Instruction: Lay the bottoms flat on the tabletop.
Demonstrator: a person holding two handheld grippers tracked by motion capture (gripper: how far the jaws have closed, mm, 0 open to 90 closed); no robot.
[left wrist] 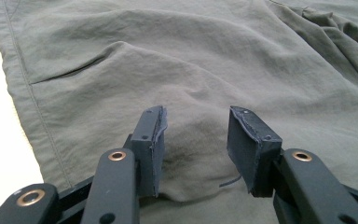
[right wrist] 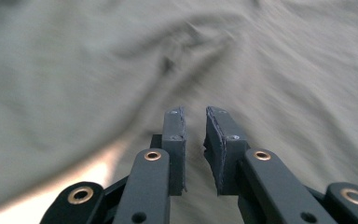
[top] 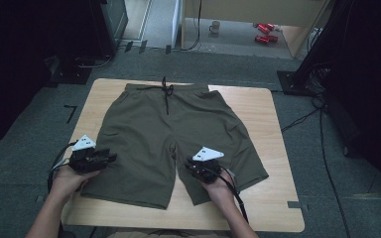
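Observation:
A pair of olive-green shorts point(top: 149, 129) lies flat on the wooden table point(top: 270, 144), waistband and black drawstring point(top: 166, 94) at the far side. My left gripper point(top: 110, 157) sits at the outer edge of the left leg. In the left gripper view its jaws point(left wrist: 196, 116) stand open over slightly bunched cloth point(left wrist: 168, 60), with no fabric pinched. My right gripper point(top: 192, 166) rests on the inner edge of the right leg near the crotch. The right gripper view is blurred; there its jaws point(right wrist: 195, 112) hang over the cloth point(right wrist: 98, 70) with a narrow gap and nothing between the pads.
Bare table wood shows along the near edge and at the right of the shorts. Beyond the table, red cans point(top: 265, 32) and a mug point(top: 215, 26) lie on the floor. Cables point(top: 322, 144) trail over the carpet at the right, by dark stands.

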